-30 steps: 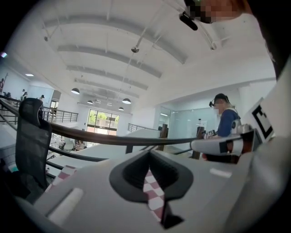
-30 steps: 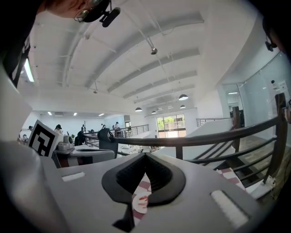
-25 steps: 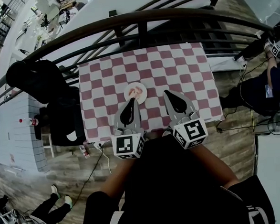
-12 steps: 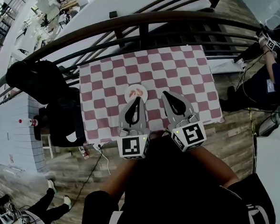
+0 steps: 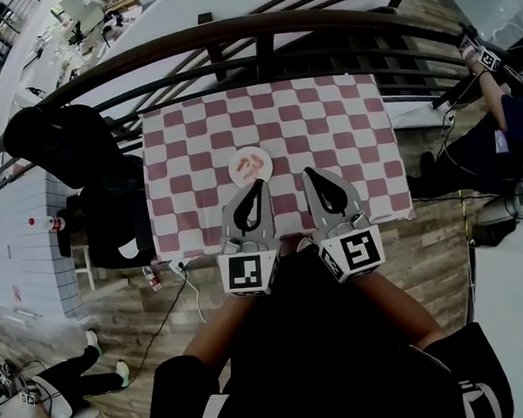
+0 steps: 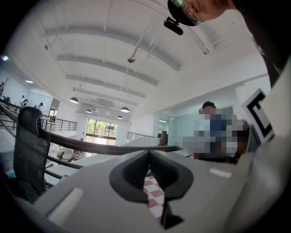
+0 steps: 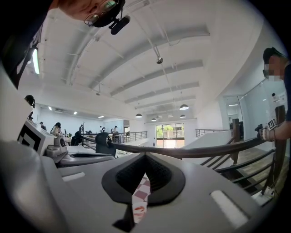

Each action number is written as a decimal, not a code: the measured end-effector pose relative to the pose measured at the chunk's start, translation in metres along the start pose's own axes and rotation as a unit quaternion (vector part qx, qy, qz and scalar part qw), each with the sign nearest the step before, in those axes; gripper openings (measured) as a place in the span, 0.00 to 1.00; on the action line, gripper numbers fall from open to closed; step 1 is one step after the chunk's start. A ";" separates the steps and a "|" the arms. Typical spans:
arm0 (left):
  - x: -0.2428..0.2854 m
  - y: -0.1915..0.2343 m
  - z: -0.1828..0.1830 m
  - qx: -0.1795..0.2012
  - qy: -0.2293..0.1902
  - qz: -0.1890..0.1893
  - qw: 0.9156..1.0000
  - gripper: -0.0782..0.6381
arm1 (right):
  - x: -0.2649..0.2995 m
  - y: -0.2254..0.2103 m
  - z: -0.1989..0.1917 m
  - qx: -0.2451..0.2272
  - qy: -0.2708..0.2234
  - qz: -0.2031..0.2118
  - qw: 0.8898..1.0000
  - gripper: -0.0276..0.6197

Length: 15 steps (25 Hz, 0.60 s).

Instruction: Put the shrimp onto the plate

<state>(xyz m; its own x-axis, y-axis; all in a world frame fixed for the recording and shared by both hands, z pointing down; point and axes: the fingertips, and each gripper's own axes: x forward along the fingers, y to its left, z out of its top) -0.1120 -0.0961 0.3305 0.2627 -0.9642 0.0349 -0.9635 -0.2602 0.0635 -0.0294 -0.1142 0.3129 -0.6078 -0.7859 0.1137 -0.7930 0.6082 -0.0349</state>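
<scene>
Checkered tablecloth (image 5: 327,127); pinkish-orange shrimp (image 5: 255,164), seemingly curled, lie on white plate (image 5: 236,173).

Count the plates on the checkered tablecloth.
1. The plate, with shrimp on it, sits on the checkered tablecloth left of centre, just beyond the left gripper. Cloth under it and the right gripper is hidden.

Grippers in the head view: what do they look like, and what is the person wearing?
The left gripper and right gripper match: light grey shells tapering to a point, black teardrop-shaped pads inside, and at the rear of each a white cube with a black square marker. No cables show on them. The person wears a black top with white markings on the sleeves.
</scene>
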 end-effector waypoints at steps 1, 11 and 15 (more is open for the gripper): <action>-0.002 0.001 -0.001 -0.004 0.002 0.003 1.000 0.12 | -0.001 0.002 -0.001 0.002 0.002 0.000 1.000 0.04; -0.041 0.032 -0.029 -0.029 0.031 0.042 0.998 0.12 | 0.001 0.040 -0.028 0.005 0.047 0.025 0.999 0.04; -0.062 0.058 -0.042 -0.063 0.036 0.050 0.996 0.12 | 0.011 0.073 -0.047 -0.004 0.062 0.031 0.998 0.04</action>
